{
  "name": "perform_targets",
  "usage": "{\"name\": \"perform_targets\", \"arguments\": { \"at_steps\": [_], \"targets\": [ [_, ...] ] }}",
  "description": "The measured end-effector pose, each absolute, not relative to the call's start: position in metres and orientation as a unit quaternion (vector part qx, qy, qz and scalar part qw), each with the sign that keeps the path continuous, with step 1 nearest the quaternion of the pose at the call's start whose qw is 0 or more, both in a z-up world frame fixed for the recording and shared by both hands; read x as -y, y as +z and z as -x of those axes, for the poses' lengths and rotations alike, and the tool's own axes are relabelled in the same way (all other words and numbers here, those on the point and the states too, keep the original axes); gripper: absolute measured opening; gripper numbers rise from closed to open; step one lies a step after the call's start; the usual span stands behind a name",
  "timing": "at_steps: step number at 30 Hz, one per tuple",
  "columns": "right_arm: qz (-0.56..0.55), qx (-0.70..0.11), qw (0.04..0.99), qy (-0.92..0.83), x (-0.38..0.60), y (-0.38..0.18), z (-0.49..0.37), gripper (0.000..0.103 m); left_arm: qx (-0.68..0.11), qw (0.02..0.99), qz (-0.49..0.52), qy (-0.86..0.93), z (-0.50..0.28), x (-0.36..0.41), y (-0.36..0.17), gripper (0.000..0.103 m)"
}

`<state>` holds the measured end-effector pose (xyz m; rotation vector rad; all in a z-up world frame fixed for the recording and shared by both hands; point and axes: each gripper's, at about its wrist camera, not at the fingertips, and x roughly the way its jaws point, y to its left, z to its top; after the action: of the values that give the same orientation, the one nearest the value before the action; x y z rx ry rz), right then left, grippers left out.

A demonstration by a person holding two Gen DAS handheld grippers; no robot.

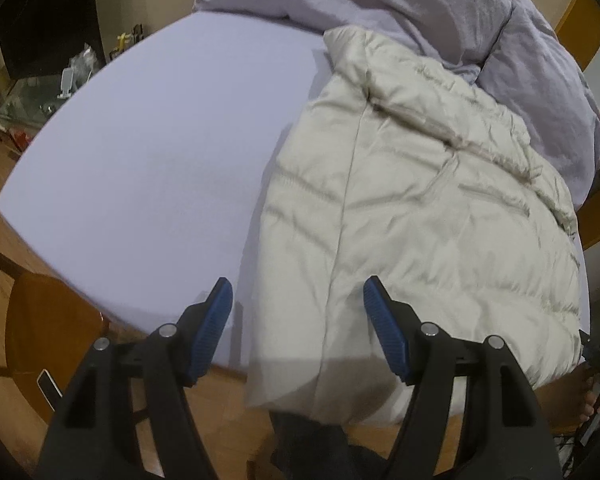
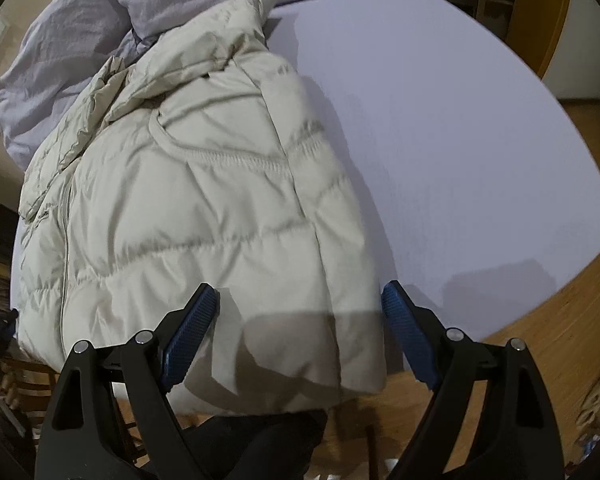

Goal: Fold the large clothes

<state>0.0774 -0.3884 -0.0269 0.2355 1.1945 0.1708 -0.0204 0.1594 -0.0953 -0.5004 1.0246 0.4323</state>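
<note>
A cream quilted puffer jacket [image 1: 412, 216] lies on a bed with a lilac sheet [image 1: 160, 152], its hem hanging over the near edge. In the left wrist view my left gripper [image 1: 298, 300] hovers open above the jacket's near left corner, nothing between its blue pads. In the right wrist view the same jacket [image 2: 204, 208] fills the left half of the bed. My right gripper [image 2: 300, 304] stands wide open over the jacket's hem, with the cloth below it and no pad pressing on it.
Rumpled lilac pillows and a duvet [image 1: 420, 4] lie at the head of the bed. Wooden floor [image 2: 540, 340] runs around the bed, a wooden chair [image 1: 52, 320] stands at its left, and a glass table with small items [image 1: 40, 92] sits farther off.
</note>
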Motion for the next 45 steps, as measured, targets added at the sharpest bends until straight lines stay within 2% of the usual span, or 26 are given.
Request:
{"name": "perform_targets", "arguments": {
  "at_steps": [9, 15, 17, 18, 20, 23, 29, 45],
  "targets": [
    [-0.100, -0.557, 0.819, 0.094, 0.383, -0.034, -0.067, 0.085, -0.480, 0.815, 0.257, 0.198, 0.031, -0.151, -0.115, 0.067],
    [-0.095, -0.548, 0.825, 0.103, 0.380, -0.032, -0.061, 0.058, -0.470, 0.821, 0.265, 0.187, 0.034, -0.138, -0.114, 0.047],
    [-0.100, -0.546, 0.825, 0.107, 0.379, -0.032, -0.061, 0.039, -0.465, 0.823, 0.269, 0.186, 0.035, -0.136, -0.114, 0.038],
    [-0.106, -0.545, 0.824, 0.111, 0.378, -0.031, -0.061, 0.035, -0.462, 0.824, 0.271, 0.186, 0.036, -0.135, -0.113, 0.036],
    [-0.107, -0.539, 0.828, 0.112, 0.375, -0.029, -0.060, 0.022, -0.458, 0.826, 0.268, 0.187, 0.034, -0.132, -0.110, 0.025],
    [-0.099, -0.530, 0.835, 0.110, 0.369, -0.023, -0.063, 0.015, -0.452, 0.830, 0.262, 0.193, 0.033, -0.129, -0.102, 0.016],
    [-0.107, -0.508, 0.848, 0.106, 0.369, -0.004, -0.068, 0.011, -0.440, 0.838, 0.252, 0.200, 0.027, -0.131, -0.079, 0.012],
    [-0.118, -0.430, 0.888, 0.115, 0.359, 0.073, -0.122, 0.011, -0.368, 0.884, 0.213, 0.193, -0.043, -0.152, 0.015, 0.011]
  ]
}}
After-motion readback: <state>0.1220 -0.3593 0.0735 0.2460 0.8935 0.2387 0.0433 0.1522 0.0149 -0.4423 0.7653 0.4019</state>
